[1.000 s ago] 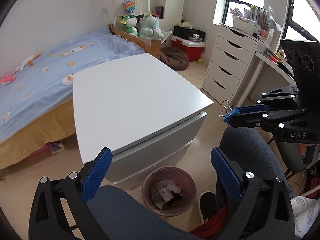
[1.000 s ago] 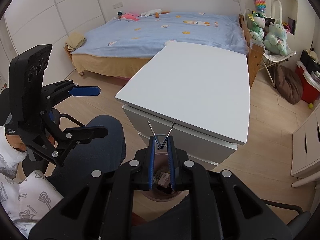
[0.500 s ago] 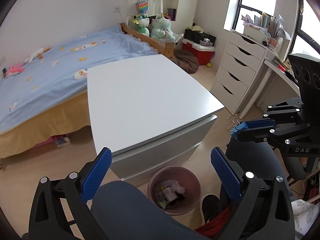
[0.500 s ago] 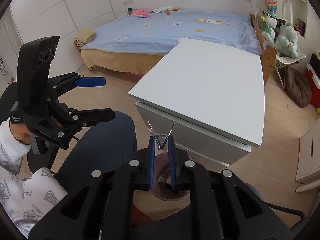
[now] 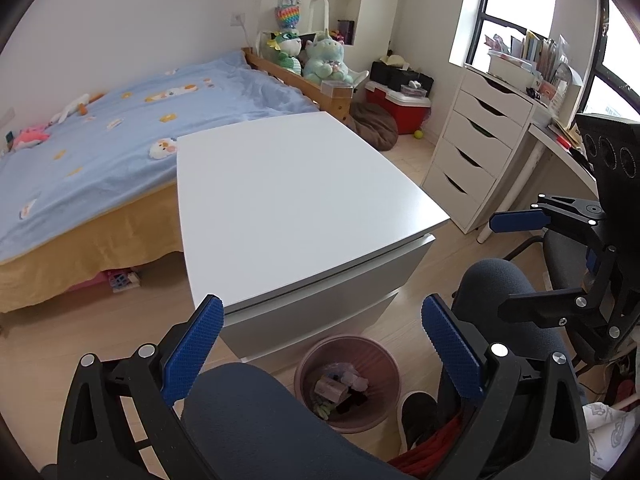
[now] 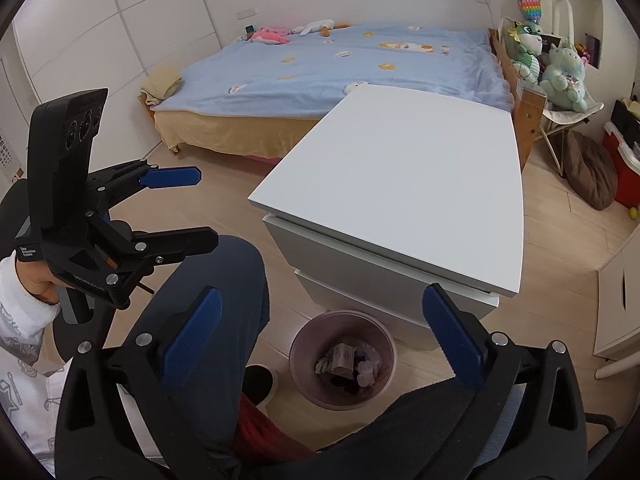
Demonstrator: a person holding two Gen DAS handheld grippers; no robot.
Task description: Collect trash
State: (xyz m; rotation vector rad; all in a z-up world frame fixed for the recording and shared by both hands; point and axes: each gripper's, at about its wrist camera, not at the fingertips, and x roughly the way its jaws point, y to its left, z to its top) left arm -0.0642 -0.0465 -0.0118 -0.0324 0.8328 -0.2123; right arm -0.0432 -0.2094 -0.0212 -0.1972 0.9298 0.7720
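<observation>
The right gripper (image 6: pixel 318 330) has its jaws opening, wide apart with nothing between the blue pads, and it points down over the pink waste bin (image 6: pixel 342 359) that stands on the wooden floor between the seated person's knees and hard against the front of the white desk (image 6: pixel 404 184). The left gripper (image 5: pixel 320 350) also stands with its jaws wide apart and empty, aimed at the same bin from the other side. The bin holds a small heap of trash (image 6: pixel 347 362): a crumpled wrapper or carton, some pale scraps and something dark. Judging by empty jaws right over a filled bin, a drop has just been made and this is the release step. The desk top is bare in both views, so the next move calls for finding another piece of litter elsewhere in the room, or else the collecting is at its end; from these views I cannot say which. The right wrist view shows the person's left hand (image 6: pixel 38 282) in a white sleeve gripping the left tool's handle, and the wardrobe wall beyond the bed (image 6: pixel 328 76). The left wrist view instead gives the white chest of drawers (image 5: pixel 476 148), the window and the cluttered shelf above it, with the right gripper seen side-on at the frame's edge.
</observation>
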